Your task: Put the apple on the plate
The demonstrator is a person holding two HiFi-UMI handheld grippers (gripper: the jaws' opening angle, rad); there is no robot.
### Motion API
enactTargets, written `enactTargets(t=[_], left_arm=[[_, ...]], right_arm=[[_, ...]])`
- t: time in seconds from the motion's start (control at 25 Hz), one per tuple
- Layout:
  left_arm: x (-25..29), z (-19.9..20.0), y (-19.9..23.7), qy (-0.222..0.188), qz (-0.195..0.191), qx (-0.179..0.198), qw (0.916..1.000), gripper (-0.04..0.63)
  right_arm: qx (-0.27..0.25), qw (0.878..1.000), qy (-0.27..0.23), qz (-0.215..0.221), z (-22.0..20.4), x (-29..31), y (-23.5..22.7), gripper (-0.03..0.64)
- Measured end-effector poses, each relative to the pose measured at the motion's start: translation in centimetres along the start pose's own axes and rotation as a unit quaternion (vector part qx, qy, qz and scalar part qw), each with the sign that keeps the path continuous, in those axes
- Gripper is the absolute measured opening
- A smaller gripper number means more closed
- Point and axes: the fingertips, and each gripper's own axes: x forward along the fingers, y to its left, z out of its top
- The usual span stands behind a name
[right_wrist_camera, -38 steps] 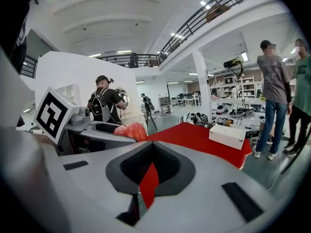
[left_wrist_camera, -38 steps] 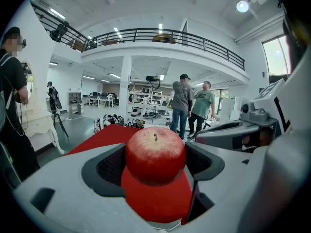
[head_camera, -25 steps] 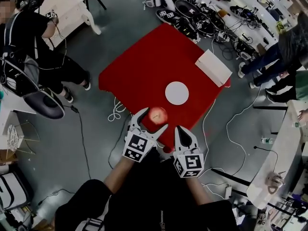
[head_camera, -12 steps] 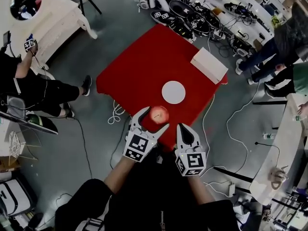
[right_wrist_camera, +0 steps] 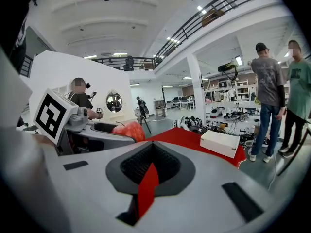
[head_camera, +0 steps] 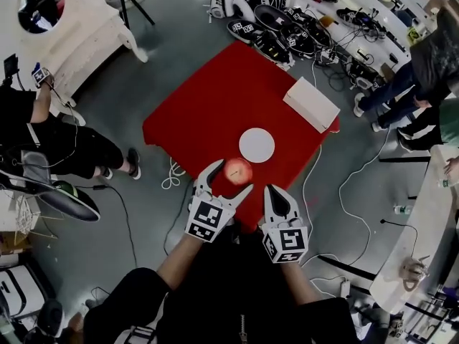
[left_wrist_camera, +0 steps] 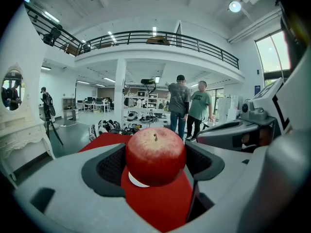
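surface (head_camera: 208, 113): red-covered, carrying everything listed below; you are standing at its near corner.

white box (head_camera: 310, 104): lying at the far right edge of the surface, well apart from the work.

plate (head_camera: 257, 145): white, round and bare, sitting near the middle of the surface, just beyond the apple.

left hand-held gripper (head_camera: 231, 178): you are holding it over the near part of the surface. its jaws are clamping the apple from both sides, with the pads touching the skin in the left gripper view.

right hand-held gripper (head_camera: 275, 192): you are holding it just beside the left one. its jaws are together with only a thin slit between them, gripping nothing.

apple (head_camera: 237, 170): red, stem up, sitting between the left jaws, short of the plate and not touching it. whether it is hanging clear of the surface cannot be told.

step in hand, as judged: the grasp is looking made and the carry to the plate is not yet done. the next move is calling for you to raise the apple, take it forward and slightly right until it is over the plate, lower it, then part the left jaws.
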Motion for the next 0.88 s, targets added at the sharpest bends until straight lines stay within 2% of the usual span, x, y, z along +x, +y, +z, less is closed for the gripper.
enactTargets(t=[0.2, 0.6, 0.88], left_arm=[[2.8, 0.7, 0.1, 0.000, 0.004, 0.005, 1.0000, 0.385], [7.6, 1.7, 3.1, 0.009, 0.004, 0.011, 0.9999, 0.385], [11.4, 0.7, 2.4, 0.015, -0.005, 0.011, 0.9998, 0.385]], right_arm=[[-0.002, 1.000, 0.004, 0.008, -0.1, 0.8, -2.1, 0.008], [0.018, 0.999, 0.030, -0.001, -0.2, 3.7, -4.9, 0.008], [0.029, 0.999, 0.041, -0.016, -1.8, 3.8, -7.8, 0.008]])
